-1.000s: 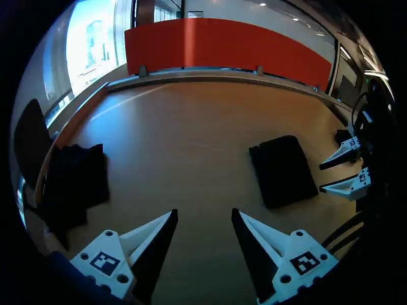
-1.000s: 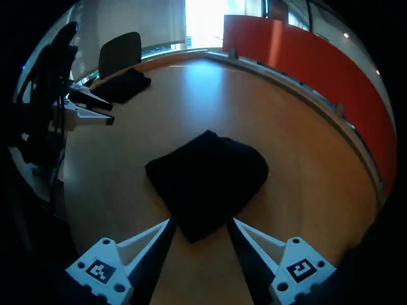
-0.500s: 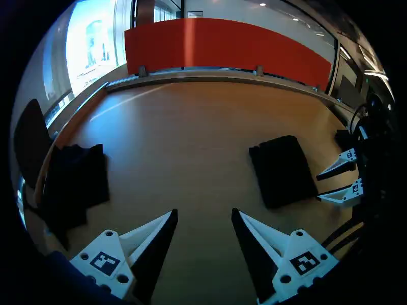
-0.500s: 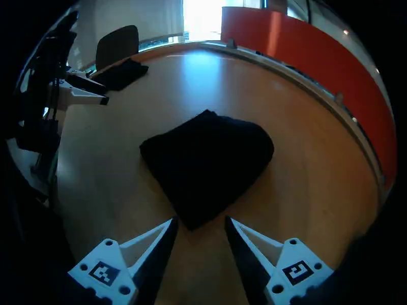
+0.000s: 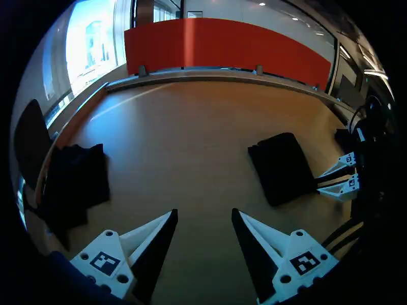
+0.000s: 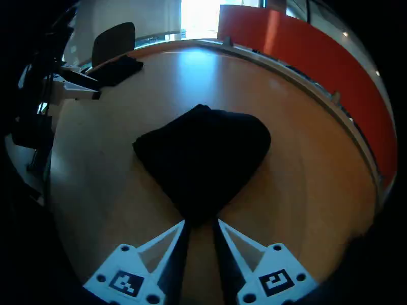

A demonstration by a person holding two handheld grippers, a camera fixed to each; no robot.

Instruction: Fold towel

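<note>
towel (image 6: 203, 152) corner at right gripper (image 6: 201, 223), grip unclear

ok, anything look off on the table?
Nothing stands out. The folded black towel lies flat on the wooden table, its near corner between the fingers of the right gripper. The dark cloth heap at the table edge is just rumpled.

Bright window (image 5: 94, 46) backlight, glare on table (image 6: 203, 71); black towel (image 6: 203, 152) featureless; fisheye-bent edges.

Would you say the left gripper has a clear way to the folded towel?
Probably yes: bare table lies between left gripper and folded towel; the right gripper holds only one corner.
</note>
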